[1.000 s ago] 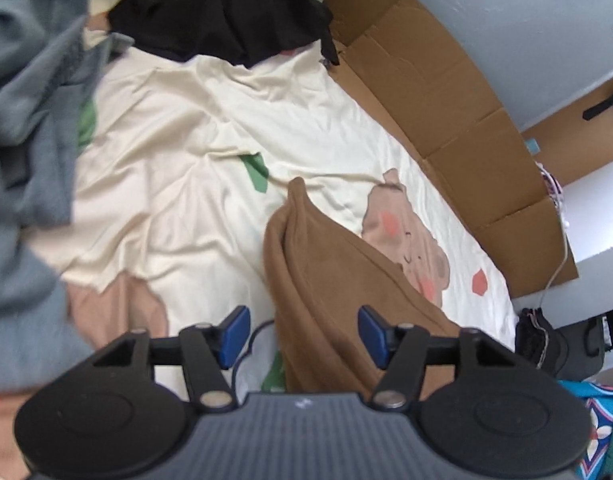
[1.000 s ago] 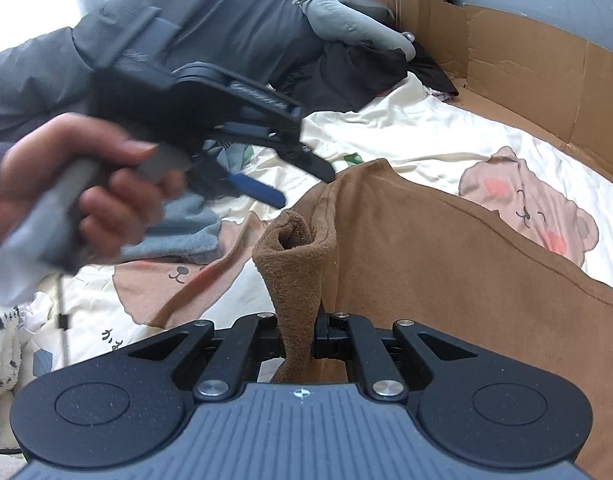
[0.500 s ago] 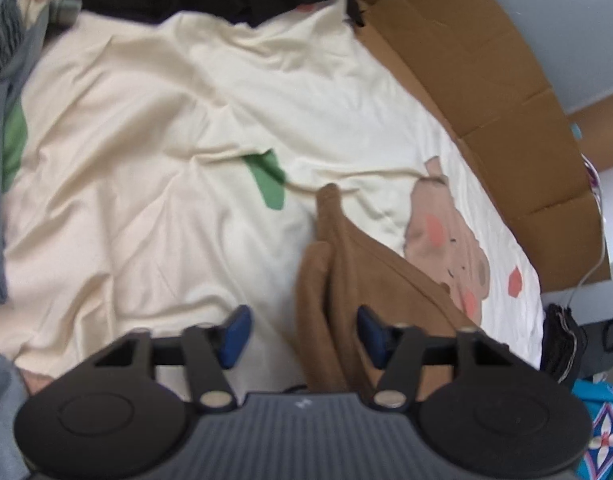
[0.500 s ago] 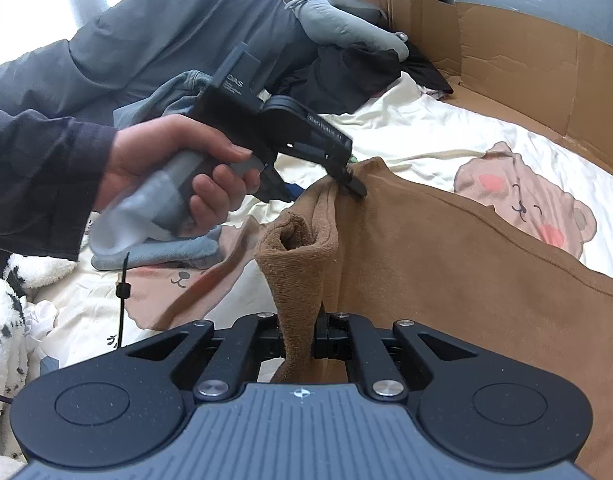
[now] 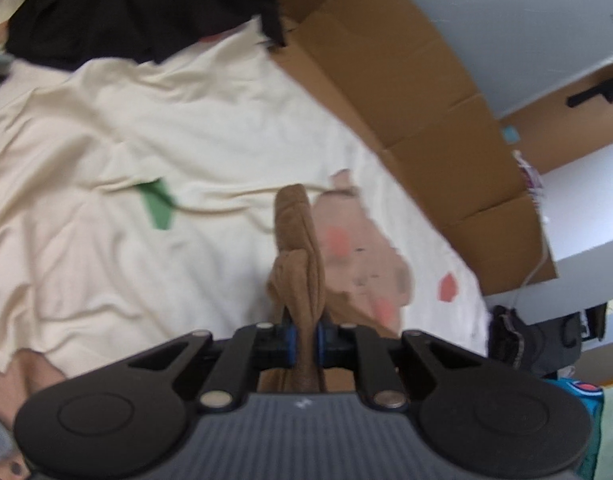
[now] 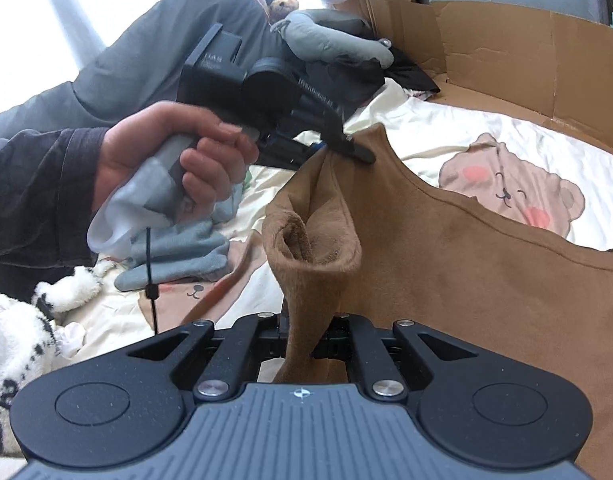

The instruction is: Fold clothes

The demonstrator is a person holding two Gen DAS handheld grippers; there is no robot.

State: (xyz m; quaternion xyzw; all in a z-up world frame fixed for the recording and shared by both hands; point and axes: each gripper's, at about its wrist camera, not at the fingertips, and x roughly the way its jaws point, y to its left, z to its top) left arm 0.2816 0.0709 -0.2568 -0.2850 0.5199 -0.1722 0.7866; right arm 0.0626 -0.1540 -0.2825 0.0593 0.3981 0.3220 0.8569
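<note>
A brown fleece garment (image 6: 466, 280) hangs lifted above the cream bear-print sheet (image 6: 486, 136). In the right wrist view my right gripper (image 6: 306, 336) is shut on a bunched corner of it. Farther along the same top edge, my left gripper (image 6: 346, 148), held by a hand (image 6: 178, 160), pinches the cloth. The left wrist view shows the left gripper (image 5: 305, 340) with its jaws closing, its blue pads (image 5: 291, 340) pressing a gathered fold of the brown garment (image 5: 298, 248) between them.
Cardboard panels (image 5: 406, 100) line the far side of the sheet (image 5: 146, 128). A black clothes pile (image 5: 126, 12) lies at the head end. A grey-blue garment (image 6: 178, 260) and a spotted fluffy fabric (image 6: 18, 340) lie at the left, with a grey jacket (image 6: 146, 68) behind.
The left gripper moved onto the brown garment's top edge and closed on it from wide open. The right gripper kept its grip, and the edge between them is now drawn up.
</note>
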